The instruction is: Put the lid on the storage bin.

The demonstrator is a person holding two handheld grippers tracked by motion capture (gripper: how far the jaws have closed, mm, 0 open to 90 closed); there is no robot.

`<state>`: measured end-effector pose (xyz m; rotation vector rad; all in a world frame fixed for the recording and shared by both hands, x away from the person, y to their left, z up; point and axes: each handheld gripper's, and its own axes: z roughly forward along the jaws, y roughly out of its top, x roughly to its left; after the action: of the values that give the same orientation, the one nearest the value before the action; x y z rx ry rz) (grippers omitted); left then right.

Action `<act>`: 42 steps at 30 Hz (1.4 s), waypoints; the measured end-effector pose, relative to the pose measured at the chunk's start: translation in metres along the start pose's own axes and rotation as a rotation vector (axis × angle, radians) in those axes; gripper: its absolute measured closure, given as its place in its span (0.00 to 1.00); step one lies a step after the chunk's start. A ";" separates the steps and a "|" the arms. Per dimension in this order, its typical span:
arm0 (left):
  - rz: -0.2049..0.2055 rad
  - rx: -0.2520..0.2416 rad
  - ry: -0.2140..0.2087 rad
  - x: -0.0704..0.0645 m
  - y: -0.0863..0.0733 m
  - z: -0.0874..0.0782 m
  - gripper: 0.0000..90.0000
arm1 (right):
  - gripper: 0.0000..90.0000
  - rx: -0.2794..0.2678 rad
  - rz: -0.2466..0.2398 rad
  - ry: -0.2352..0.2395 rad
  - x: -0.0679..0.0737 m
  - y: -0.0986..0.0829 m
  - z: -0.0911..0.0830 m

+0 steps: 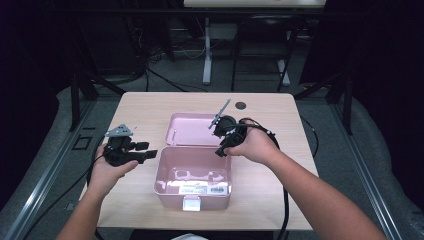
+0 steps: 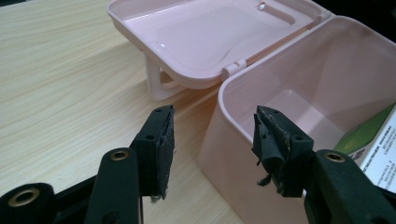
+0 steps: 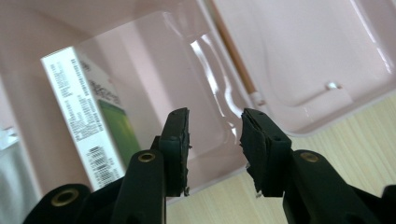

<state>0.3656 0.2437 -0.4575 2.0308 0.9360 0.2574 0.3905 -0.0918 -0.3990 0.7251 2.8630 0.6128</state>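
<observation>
Box (image 1: 192, 172) of pink plastic sits open on the desk (image 1: 140, 112), its hinged lid (image 1: 192, 129) thrown back and propped on a small white leg, and a flat printed carton (image 1: 197, 189) lies inside along the near wall. In the left gripper view the box's corner stands just ahead of and between the left gripper (image 2: 212, 128), whose jaws are spread with nothing in them; in the right gripper view the right gripper (image 3: 215, 135) hovers over the box's far rim near the hinge, its jaws likewise spread and empty, with the carton (image 3: 88, 126) lying off to one side of them and deeper in. The main risk, as I judge it, is the thin glossy wall: jaws closing on the rim could slip off the smooth plastic or tip the light box, sliding it across the desk. If the right gripper reaches for the carton, it lies flat against the wall, so the jaws may find no edge to bite and merely push it along the floor of the box. If instead the lid is to be swung shut, a nudge off the hinge line could drag the whole box, and the left gripper's jaws, so near the corner, could be caught under the closing lid.
</observation>
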 end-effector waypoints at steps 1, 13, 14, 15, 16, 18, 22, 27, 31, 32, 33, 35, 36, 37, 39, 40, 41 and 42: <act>-0.002 -0.003 -0.002 -0.001 0.001 0.000 0.54 | 0.68 -0.005 0.013 -0.006 -0.003 -0.001 0.000; 0.028 -0.044 -0.021 -0.008 0.000 0.005 0.51 | 0.66 -0.098 0.121 -0.047 -0.025 -0.009 0.002; 0.028 -0.050 -0.025 -0.008 0.000 0.005 0.51 | 0.66 -0.108 0.128 -0.049 -0.027 -0.009 0.002; 0.026 -0.058 -0.027 -0.008 0.000 0.005 0.50 | 0.65 -0.118 0.142 -0.044 -0.030 -0.009 0.002; 0.020 -0.055 -0.032 -0.008 0.000 0.005 0.50 | 0.64 -0.120 0.150 -0.043 -0.032 -0.009 0.003; 0.014 -0.055 -0.028 -0.007 0.000 0.005 0.47 | 0.64 -0.126 0.157 -0.057 -0.036 -0.009 0.005; 0.017 -0.050 -0.045 -0.009 -0.001 0.007 0.49 | 0.64 -0.140 0.181 -0.079 -0.042 -0.010 0.007; 0.026 -0.051 -0.046 -0.012 -0.002 0.011 0.49 | 0.60 -0.191 0.234 -0.093 -0.051 -0.012 0.008; 0.045 -0.038 -0.048 -0.015 -0.002 0.014 0.53 | 0.60 -0.214 0.266 -0.123 -0.056 -0.013 0.010; 0.045 -0.034 -0.045 -0.016 -0.002 0.014 0.54 | 0.60 -0.220 0.282 -0.128 -0.058 -0.013 0.011; 0.046 -0.029 -0.042 -0.015 -0.002 0.015 0.55 | 0.60 -0.226 0.289 -0.133 -0.059 -0.013 0.012; 0.039 -0.028 -0.044 -0.015 -0.003 0.016 0.59 | 0.59 -0.230 0.304 -0.141 -0.062 -0.014 0.014; 0.043 -0.025 -0.046 -0.014 -0.003 0.016 0.60 | 0.58 -0.232 0.317 -0.144 -0.064 -0.014 0.015; 0.040 -0.023 -0.041 -0.015 -0.004 0.017 0.61 | 0.57 -0.228 0.315 -0.151 -0.065 -0.014 0.017; 0.045 -0.019 -0.037 -0.015 -0.004 0.017 0.62 | 0.58 -0.224 0.333 -0.157 -0.067 -0.014 0.019; 0.044 -0.022 -0.038 -0.015 -0.004 0.017 0.62 | 0.58 -0.227 0.343 -0.151 -0.069 -0.014 0.021; 0.041 -0.026 -0.040 -0.015 -0.004 0.018 0.62 | 0.59 -0.226 0.344 -0.147 -0.070 -0.014 0.022; 0.041 -0.027 -0.042 -0.014 -0.004 0.018 0.63 | 0.59 -0.228 0.347 -0.155 -0.072 -0.014 0.024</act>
<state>0.3623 0.2240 -0.4696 2.0247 0.8614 0.2470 0.4527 -0.1291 -0.4249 1.1814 2.4900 0.8649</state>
